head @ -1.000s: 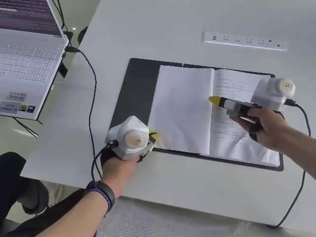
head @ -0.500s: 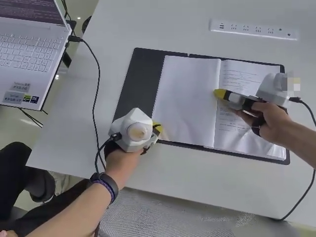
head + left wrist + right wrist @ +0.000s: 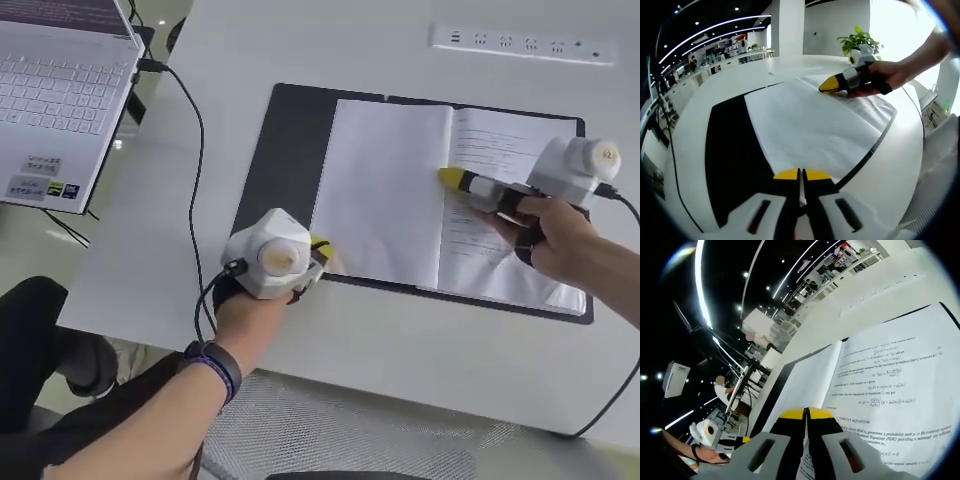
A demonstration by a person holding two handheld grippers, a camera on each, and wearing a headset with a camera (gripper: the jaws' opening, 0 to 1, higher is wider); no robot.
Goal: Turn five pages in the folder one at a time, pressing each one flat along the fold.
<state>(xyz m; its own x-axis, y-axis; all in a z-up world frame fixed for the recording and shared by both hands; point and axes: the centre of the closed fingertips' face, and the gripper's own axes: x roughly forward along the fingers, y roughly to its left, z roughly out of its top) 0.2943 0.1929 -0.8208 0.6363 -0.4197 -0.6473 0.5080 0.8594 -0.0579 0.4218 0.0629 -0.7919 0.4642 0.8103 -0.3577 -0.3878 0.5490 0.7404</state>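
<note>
White table (image 3: 330, 50) lies under everything in the head view. At lower centre of that frame the left gripper (image 3: 318, 249) has its jaws closed together, the yellow tips resting on the lower left corner of the blank page (image 3: 385, 180). I cannot tell whether any paper is pinched between them. The left hand (image 3: 250, 312) holds it from below, with a dark wristband (image 3: 212, 368) on the wrist. Right of centre, the right gripper (image 3: 450, 178) is likewise clenched, its tips down on the fold (image 3: 443, 240) where the blank page meets the printed page (image 3: 500, 245). The right hand (image 3: 555, 235) holds it from the right edge of the frame, over the printed page. In the right gripper view the closed tips sit at bottom centre on the fold, with lines of text to their right and the blank page to their left. Both pages lie flat in the open folder (image 3: 282, 150), which takes up the centre and right of the head view; its black cover shows left of the blank page. A black cable (image 3: 203, 160) runs from the left gripper up the table toward the laptop (image 3: 55, 90) in the upper left corner. A strip (image 3: 520, 45) of sockets lies at upper right, above the folder and apart from it.
</note>
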